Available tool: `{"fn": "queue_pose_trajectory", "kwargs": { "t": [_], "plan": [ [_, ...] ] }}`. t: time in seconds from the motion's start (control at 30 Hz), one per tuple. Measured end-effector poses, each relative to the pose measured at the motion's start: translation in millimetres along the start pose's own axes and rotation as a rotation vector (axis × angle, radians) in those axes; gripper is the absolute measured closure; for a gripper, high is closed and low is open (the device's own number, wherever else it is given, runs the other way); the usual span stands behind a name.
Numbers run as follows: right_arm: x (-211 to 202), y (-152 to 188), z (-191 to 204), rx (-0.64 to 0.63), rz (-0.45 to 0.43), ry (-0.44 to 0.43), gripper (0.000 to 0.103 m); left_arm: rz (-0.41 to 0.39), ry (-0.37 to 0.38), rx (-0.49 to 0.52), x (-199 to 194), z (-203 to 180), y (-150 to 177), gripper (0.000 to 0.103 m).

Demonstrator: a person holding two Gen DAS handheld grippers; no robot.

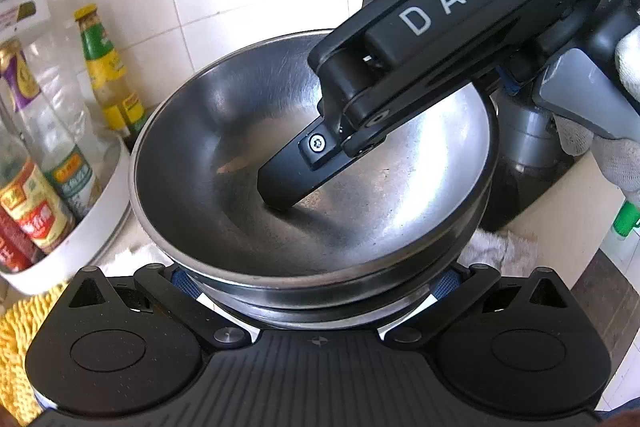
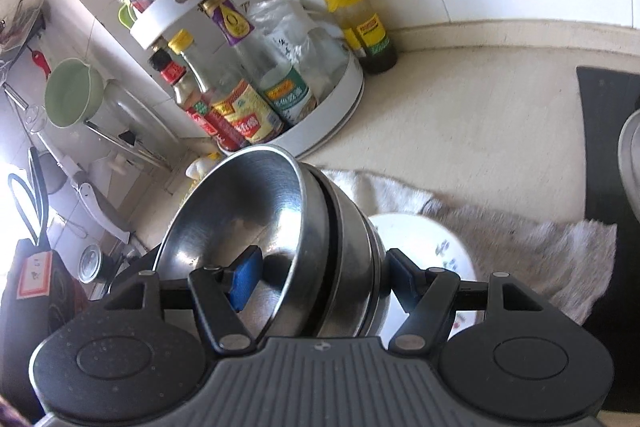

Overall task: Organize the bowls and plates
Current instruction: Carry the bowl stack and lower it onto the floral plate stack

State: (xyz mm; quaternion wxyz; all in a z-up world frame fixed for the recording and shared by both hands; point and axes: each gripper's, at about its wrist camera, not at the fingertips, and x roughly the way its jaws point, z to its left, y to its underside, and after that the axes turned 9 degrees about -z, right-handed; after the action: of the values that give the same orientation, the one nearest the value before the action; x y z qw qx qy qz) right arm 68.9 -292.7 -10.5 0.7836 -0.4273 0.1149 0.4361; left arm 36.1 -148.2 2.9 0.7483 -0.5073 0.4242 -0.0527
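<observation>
Stainless steel bowls [image 2: 280,227], nested into one stack, are serving as the reference point on the pale countertop [image 2: 480,115]. The right gripper [image 2: 316,281] is clamping the stack's near wall: one blue-padded finger is sitting inside the top bowl, the other is pressing against the outside of the lower bowls, and the stack is tilting toward its left in the right wrist view. From the left wrist view, the same bowls [image 1: 224,163] are filling the centre, with one black finger of the right gripper [image 1: 288,179] reaching down into the basin. The left gripper [image 1: 316,283] is standing wide, its blue pads flanking the near rim of the stack; whether the pads are touching the metal cannot be determined. A gloved hand [image 1: 616,147] is holding the right gripper's body to the right of the bowls. A white plate [image 2: 424,243] is lying just beside the bowls, resting on a grey towel [image 2: 520,243]. A white rack [image 2: 320,123] of sauce bottles is standing behind the bowls, and a green-labelled bottle [image 2: 348,3] is standing beside that rack against the tiled wall.
</observation>
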Motion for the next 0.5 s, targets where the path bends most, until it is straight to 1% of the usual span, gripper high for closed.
{"fn": "queue_pose_trajectory", "kwargs": {
  "t": [0.2,0.4,0.5],
  "plan": [
    [8,15,-2,0.028,0.014,-0.005,0.015,0.033,0.001,-0.005,1,-1,14,0.0],
    [19,25,-11,0.058,0.02,0.015,0.015,0.056,0.017,-0.01,24,12,21,0.0],
    [21,28,-17,0.06,0.015,0.015,0.015,0.057,0.02,-0.003,30,11,24,0.0]
  ]
}}
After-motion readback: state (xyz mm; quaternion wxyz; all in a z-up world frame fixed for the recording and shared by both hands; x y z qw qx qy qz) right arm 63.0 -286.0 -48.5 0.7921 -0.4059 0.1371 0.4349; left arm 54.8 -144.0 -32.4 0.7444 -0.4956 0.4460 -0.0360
